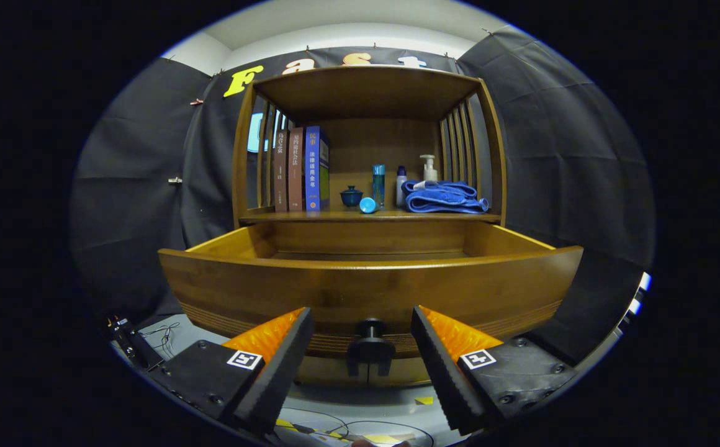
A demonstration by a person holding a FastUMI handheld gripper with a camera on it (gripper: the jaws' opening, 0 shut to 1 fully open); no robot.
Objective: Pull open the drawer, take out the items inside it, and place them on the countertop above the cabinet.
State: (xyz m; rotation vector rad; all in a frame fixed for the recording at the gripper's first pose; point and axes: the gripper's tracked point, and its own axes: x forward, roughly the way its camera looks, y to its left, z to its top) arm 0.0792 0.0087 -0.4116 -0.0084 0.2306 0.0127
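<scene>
The wooden drawer (369, 285) stands pulled out of the cabinet toward me, its front panel just ahead of my fingers. Its dark round knob (370, 338) sits between my two fingers, untouched by either. My gripper (363, 329) is open, one fingertip on each side of the knob with a gap. The drawer's inside is hidden behind its front panel, so I cannot tell what lies in it. Above the drawer is the countertop (341, 216), with a small blue cylinder (367, 205) lying on it and a folded blue towel (444, 197).
On the countertop stand three books (301, 169), a dark blue lidded cup (351, 196), a tall blue bottle (378, 184), a small white bottle (401, 185) and a pump bottle (428, 169). Slatted sides and a top board enclose the shelf. Cables (164, 335) lie on the floor below.
</scene>
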